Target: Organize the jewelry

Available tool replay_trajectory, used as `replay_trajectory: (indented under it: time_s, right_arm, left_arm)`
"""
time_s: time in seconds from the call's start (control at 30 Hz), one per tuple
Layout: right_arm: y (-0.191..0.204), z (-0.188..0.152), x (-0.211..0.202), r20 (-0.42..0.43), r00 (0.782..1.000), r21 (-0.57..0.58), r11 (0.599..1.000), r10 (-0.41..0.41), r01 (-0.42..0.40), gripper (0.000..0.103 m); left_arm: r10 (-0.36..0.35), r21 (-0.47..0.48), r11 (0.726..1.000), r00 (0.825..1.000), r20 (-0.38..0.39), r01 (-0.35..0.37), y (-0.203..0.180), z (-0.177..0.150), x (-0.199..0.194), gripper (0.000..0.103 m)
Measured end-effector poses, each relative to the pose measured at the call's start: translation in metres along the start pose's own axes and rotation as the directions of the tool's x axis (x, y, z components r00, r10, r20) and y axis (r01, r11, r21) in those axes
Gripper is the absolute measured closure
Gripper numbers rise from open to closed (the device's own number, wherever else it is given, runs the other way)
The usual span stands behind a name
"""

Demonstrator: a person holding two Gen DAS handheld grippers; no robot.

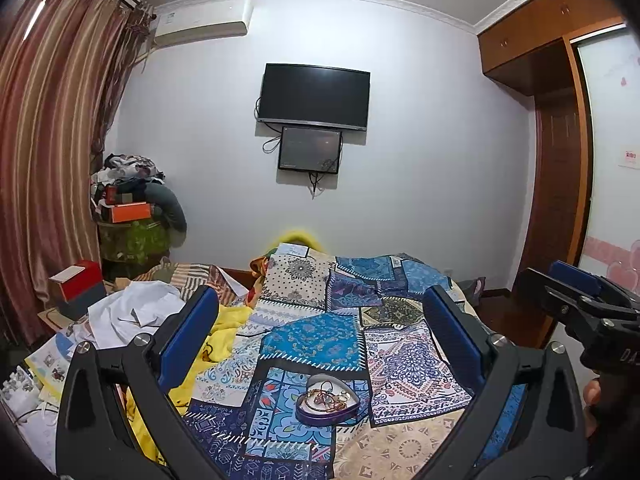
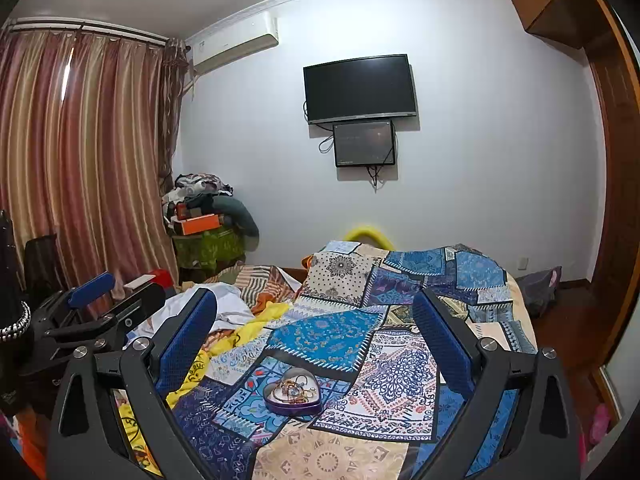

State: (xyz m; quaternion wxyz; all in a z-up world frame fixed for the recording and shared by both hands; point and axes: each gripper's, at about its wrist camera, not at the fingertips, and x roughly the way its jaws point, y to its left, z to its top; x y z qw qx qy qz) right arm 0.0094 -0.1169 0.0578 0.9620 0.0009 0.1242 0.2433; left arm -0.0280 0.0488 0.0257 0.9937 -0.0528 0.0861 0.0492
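A heart-shaped tin (image 1: 327,403) lies open on the patchwork quilt (image 1: 404,364) of the bed, near its foot end and in front of both tools, with a tangle of gold chains and bangles (image 1: 326,396) heaped inside. The left hand-held gripper (image 1: 320,336) hangs above it with its jaws spread wide and nothing between them; the right hand-held gripper (image 2: 316,338) is likewise released and empty, and the two sit side by side. The jewelry looks light, thin and slippery, and the chains are probably knotted together, so a pinch on one loop may drag the whole heap; a stiff bangle rim seems the surest place to take hold. The tin itself is likely rigid but light, apt to slide or tip on soft bedding. The quilt is yielding and wrinkled, a poor base for pressing down. Around it: striped curtains (image 2: 80,160), a wall-mounted television (image 2: 360,88), an air conditioner (image 2: 236,46), piled clothes (image 2: 204,196)
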Motion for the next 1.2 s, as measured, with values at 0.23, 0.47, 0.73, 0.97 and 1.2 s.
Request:
replay_trajectory:
  time_s: [0.23,0.47,0.73,0.97,1.2]
  right_arm:
    - [0.0017,-0.0007,-0.0012,0.002,1.000,-0.004,1.000,-0.001,0.001,0.005]
    - [0.0023,-0.0005,-0.0022,0.002,1.000,-0.004,1.000,0.001,-0.001,0.005]
    - [0.0027,-0.0005,-0.0024,0.000,1.000,-0.006,1.000,0.000,0.000,0.005]
    - [0.0019,-0.0011,-0.0011,-0.004,1.000,-0.004,1.000,-0.002,0.002,0.005]
    - [0.0010,-0.0019,0.0047,-0.015,1.000,-0.001,1.000,-0.003,0.003,0.005]
  left_arm:
    - [-0.010,0.001,1.000,1.000,0.002,0.010,0.0007,0.0007,-0.0014,0.001]
    - [-0.017,0.012,1.000,1.000,0.000,0.017,0.0001,0.0004,-0.0020,0.001]
    - [-0.011,0.019,1.000,1.000,-0.001,0.011,-0.0015,0.0009,-0.0003,0.001]
    - [-0.017,0.015,1.000,1.000,-0.005,0.017,-0.0005,0.0003,0.0014,0.001]
    - [-0.015,0.012,1.000,1.000,-0.010,0.016,0.0033,-0.0013,0.0036,0.001]
